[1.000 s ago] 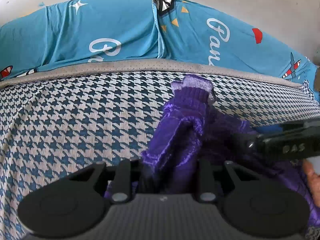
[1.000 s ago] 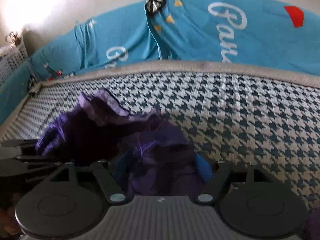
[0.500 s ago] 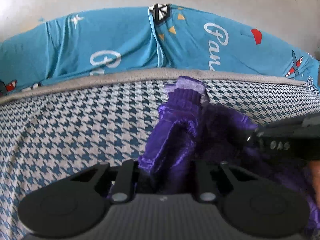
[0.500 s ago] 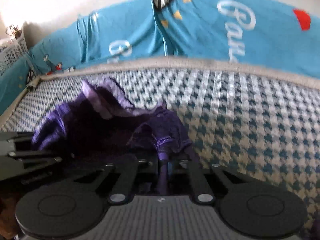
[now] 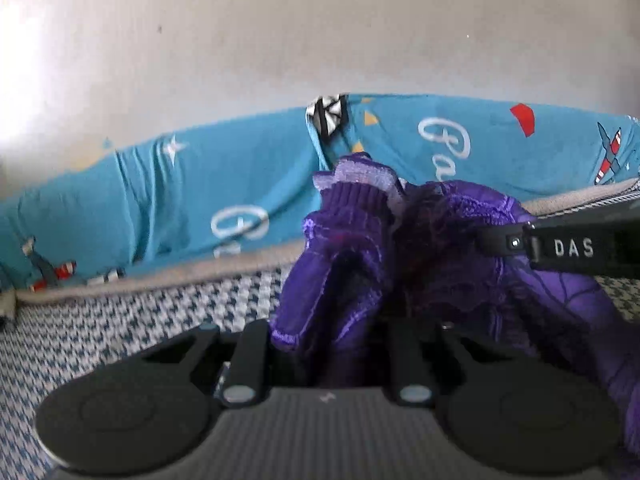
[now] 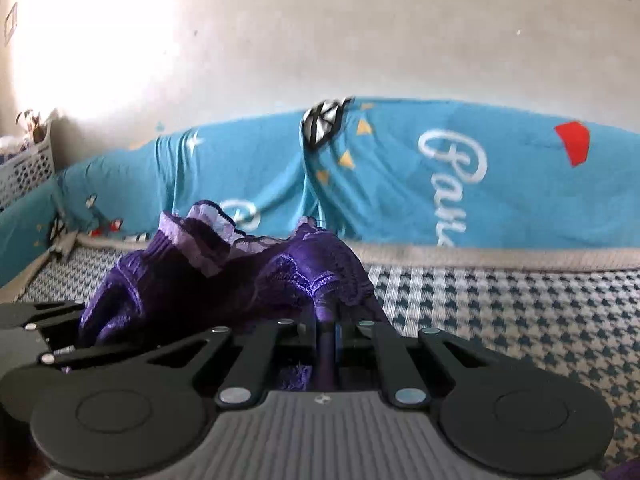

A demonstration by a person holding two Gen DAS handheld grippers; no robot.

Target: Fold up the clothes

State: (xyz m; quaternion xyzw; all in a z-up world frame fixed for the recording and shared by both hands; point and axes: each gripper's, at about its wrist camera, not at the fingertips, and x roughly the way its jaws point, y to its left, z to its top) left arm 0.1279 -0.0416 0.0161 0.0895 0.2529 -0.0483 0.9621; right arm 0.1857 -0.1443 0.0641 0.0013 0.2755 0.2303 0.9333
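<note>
Low in both frames, the left gripper (image 5: 332,344) and right gripper (image 6: 328,332) are each clamped nearly closed on the crumpled purple lace-trimmed garment (image 5: 400,264), bunched between them above the houndstooth-patterned mat (image 6: 500,312). Best to draw them apart evenly, tensioning the cloth flat before folding.

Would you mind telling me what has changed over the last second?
The right tool closed on the purple garment, which it earlier straddled with open jaws. Both tools have lifted the garment, which now stands against the blue cushions instead of the checked cover. The left tool stays clamped on its fold; cushions and cover are unmoved.
</note>
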